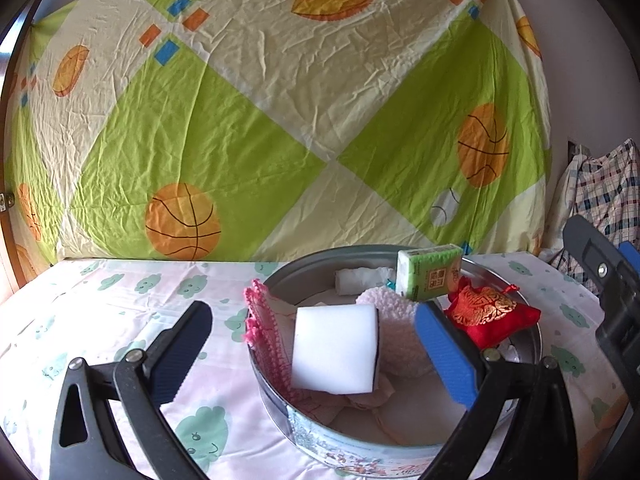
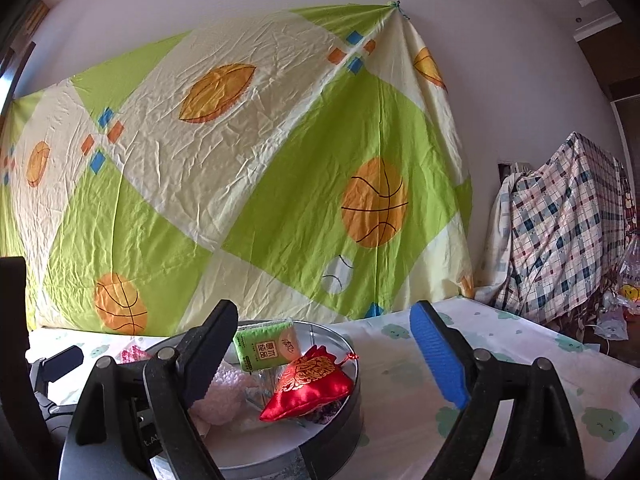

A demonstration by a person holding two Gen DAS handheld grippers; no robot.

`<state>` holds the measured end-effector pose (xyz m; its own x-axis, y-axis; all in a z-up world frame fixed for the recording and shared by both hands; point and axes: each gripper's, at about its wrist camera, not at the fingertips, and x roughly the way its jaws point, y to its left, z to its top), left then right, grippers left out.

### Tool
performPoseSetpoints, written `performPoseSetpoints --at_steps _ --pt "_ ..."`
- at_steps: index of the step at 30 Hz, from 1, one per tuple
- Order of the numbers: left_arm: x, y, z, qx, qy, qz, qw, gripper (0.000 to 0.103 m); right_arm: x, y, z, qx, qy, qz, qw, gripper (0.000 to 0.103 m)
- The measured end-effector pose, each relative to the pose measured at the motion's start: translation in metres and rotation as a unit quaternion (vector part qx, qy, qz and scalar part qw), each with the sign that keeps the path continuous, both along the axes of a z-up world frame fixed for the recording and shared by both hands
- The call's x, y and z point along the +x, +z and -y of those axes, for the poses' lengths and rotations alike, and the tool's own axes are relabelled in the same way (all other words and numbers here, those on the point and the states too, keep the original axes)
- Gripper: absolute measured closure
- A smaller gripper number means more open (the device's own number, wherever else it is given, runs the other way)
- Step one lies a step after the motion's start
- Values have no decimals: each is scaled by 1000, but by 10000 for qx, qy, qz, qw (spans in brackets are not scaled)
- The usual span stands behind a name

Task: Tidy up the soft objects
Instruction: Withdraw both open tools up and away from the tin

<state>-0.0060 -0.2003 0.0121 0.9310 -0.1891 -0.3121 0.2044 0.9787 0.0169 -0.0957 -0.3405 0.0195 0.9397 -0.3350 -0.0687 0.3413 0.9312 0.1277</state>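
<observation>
A round metal tin [image 1: 276, 404] stands on the table and holds several soft things: a white sponge block [image 1: 334, 348] leaning on its near-left rim, a pink crocheted cloth [image 1: 264, 328], a pale pink fluffy cloth [image 1: 396, 336], a rolled white cloth [image 1: 360, 278], a green tissue pack [image 1: 430, 272] and a red embroidered pouch [image 1: 488, 316]. My left gripper [image 1: 320, 344] is open, its fingers either side of the sponge without touching it. My right gripper [image 2: 332, 356] is open and empty above the tin's right edge [image 2: 352, 360], with the red pouch [image 2: 310, 386] and tissue pack [image 2: 268, 346] between its fingers.
The table [image 1: 120, 304] wears a white cloth with green cloud prints. A green and cream sheet with basketballs [image 1: 280, 120] hangs behind it. A heap under checked fabric [image 2: 560, 232] stands to the right, off the table.
</observation>
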Motion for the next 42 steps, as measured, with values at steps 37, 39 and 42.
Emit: performPoseSetpoints --at_steps 37,39,42 --pt "-11 0 -4 -9 97 54 9999 0 -18 4 -6 -146 -243 235 9993 7" --pt "-11 0 -4 -13 103 46 9999 0 -19 4 -5 -143 -246 229 9993 7" --pt "-11 0 -4 -8 112 44 9999 0 -18 4 -5 -137 -251 229 9993 7"
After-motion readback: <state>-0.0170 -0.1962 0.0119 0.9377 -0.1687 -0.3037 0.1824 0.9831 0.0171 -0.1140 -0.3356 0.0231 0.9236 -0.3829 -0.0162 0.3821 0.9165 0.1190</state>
